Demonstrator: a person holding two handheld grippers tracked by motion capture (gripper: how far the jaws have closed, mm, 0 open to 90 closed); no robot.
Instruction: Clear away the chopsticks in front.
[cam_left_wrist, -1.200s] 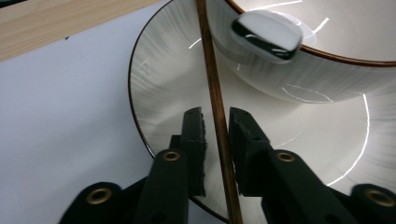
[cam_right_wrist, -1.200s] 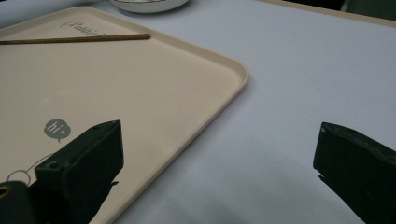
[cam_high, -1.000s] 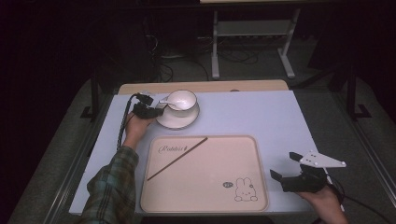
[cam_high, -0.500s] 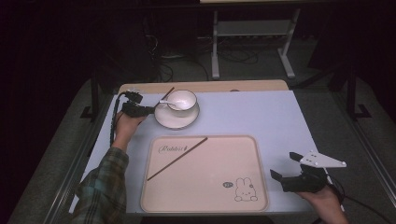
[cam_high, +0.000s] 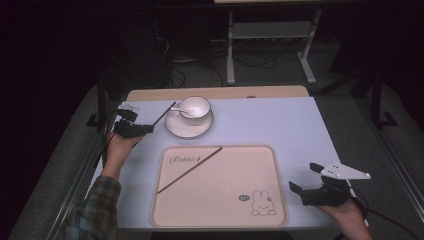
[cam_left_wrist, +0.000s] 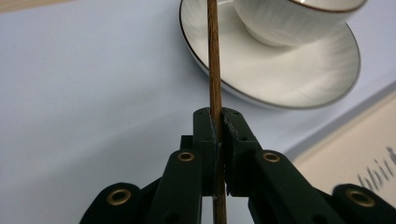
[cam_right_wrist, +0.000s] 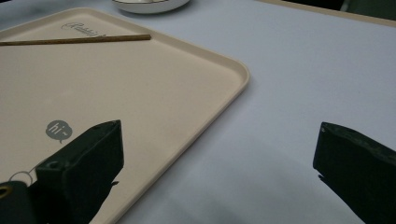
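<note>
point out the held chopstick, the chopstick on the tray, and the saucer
held chopstick (cam_left_wrist: 214, 60), left gripper view, shaft above the jaws
chopstick on the tray (cam_high: 190, 170), high view, mid shaft
saucer (cam_left_wrist: 299, 79), left gripper view, bare inner face below the cup

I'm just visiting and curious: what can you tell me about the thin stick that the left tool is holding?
The chopstick is a slim, straight brown rod that looks like wood. The left gripper has its black jaws shut on it partway along, so a short stretch passes back between them. It is lifted off the pale blue table and its far end points over the rim of the white saucer. Whether it touches the saucer cannot be told. A matching stick lies on the beige tray.
</note>
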